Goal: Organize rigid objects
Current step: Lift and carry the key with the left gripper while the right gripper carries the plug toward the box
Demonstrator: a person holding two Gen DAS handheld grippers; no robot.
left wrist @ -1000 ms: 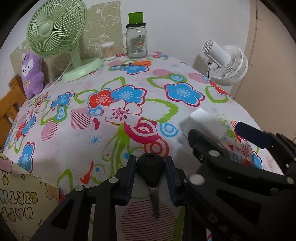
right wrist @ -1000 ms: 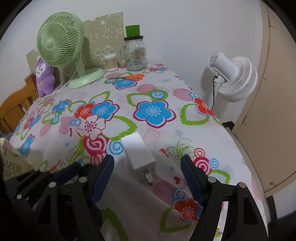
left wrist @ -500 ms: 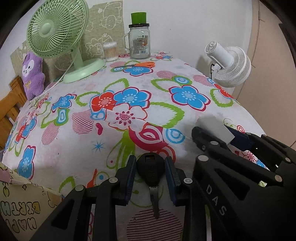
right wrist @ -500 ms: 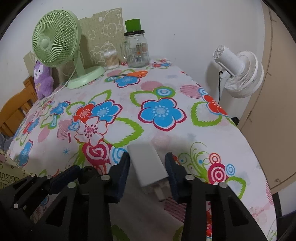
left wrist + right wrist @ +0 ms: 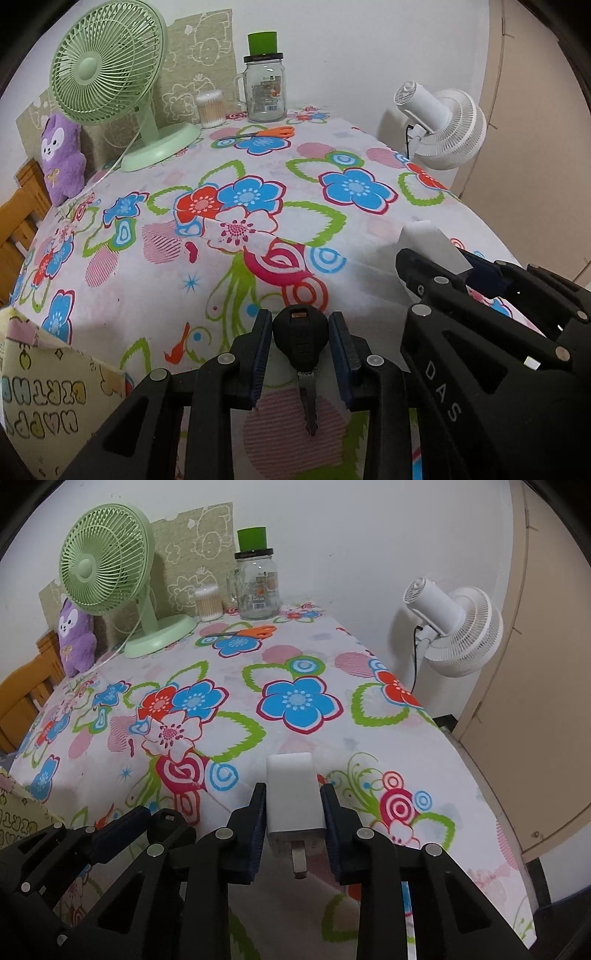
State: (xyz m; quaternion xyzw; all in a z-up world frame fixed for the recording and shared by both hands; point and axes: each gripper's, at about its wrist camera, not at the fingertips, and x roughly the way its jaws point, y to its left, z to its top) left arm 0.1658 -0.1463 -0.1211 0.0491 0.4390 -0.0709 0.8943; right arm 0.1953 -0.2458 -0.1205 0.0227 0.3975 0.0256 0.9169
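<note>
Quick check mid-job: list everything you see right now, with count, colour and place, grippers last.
key: 1, black head, between the left pads
charger: 1, white, between the right pads
desk fan: 1, green, far left of table
floor fan: 1, white, beyond the table's right edge
jar: 1, clear with green-topped lid, far edge
cotton swab tub: 1, clear, left of jar
scissors: 1, orange handles, in front of jar
plush toy: 1, purple, left of desk fan
tablecloth: 1, floral
left hand-held gripper: black, shut on key
right hand-held gripper: black, jaws just closed on charger
</note>
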